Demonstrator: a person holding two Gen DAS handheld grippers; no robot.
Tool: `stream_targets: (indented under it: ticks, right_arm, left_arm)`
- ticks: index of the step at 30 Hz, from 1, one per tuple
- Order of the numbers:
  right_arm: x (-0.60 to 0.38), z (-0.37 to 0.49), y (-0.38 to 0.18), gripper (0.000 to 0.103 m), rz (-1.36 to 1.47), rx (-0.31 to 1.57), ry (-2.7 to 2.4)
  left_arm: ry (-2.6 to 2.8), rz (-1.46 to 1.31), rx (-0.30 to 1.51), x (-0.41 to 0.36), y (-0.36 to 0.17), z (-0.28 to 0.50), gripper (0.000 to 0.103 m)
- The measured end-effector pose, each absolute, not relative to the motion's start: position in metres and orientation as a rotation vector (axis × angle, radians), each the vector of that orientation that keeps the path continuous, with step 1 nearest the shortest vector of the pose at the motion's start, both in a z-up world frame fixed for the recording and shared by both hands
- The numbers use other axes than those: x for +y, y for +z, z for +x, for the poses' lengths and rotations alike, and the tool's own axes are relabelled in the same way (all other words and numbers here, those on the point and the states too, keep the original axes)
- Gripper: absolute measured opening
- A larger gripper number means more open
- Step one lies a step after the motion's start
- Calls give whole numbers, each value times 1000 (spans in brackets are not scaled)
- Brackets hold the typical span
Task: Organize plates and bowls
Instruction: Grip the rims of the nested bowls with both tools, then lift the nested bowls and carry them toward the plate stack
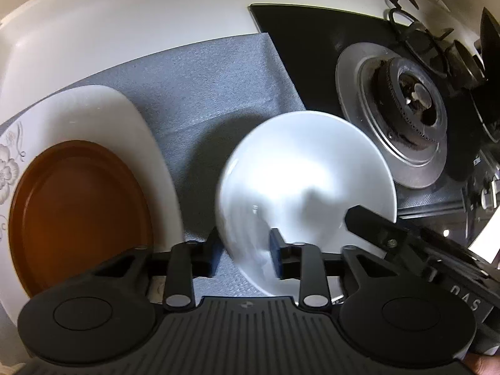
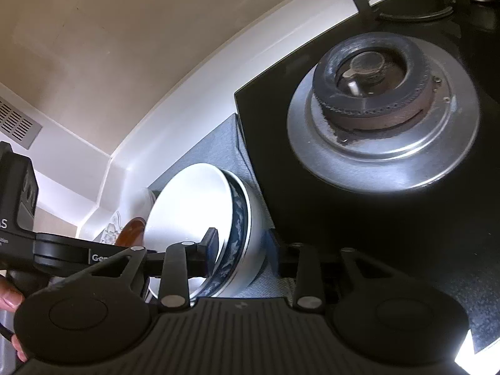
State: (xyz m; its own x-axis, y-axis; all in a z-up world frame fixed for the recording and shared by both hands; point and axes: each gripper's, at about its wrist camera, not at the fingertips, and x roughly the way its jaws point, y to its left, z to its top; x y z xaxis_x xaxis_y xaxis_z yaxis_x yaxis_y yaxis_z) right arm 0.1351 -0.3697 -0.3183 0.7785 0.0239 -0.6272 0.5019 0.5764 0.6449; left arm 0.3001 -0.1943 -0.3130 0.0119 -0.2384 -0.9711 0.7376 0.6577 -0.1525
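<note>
Left wrist view: left gripper [image 1: 247, 257] fingers pinch the white bowl [image 1: 306, 187] rim; glazed, brittle, slippery. Right gripper [image 2: 242, 257] fingers straddle the blue-patterned bowl [image 2: 240, 234] wall, grip uncertain.

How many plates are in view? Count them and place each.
2. A white floral plate lies at the left on the grey mat; a brown plate sits on top of it. Others may be hidden.

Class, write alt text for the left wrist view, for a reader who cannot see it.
The left hand-held gripper straddles the near rim of a white bowl on a grey mat. A brown plate rests on a floral white plate to its left; a stove burner lies right.
</note>
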Motion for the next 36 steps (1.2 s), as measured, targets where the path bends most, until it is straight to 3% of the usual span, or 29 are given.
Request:
stream_targets:
  ticks: [3, 6, 10, 20, 36]
  right_arm:
    - [-366, 147, -320, 46, 873, 676, -297]
    - [-366, 148, -321, 43, 861, 677, -292]
    - [-367, 136, -320, 37, 891, 667, -282]
    - [-349, 121, -284, 36, 900, 627, -260]
    - [-229, 219, -188, 36, 758, 658, 85]
  left_arm:
    - [-799, 485, 1340, -200, -316, 295, 44]
    - [-784, 460, 1339, -197, -315, 297, 41]
    - [-785, 404, 1377, -185, -310, 300, 28]
    - [-784, 352, 1320, -155, -269, 286, 27]
    - [-527, 161, 1180, 24, -161, 308, 28]
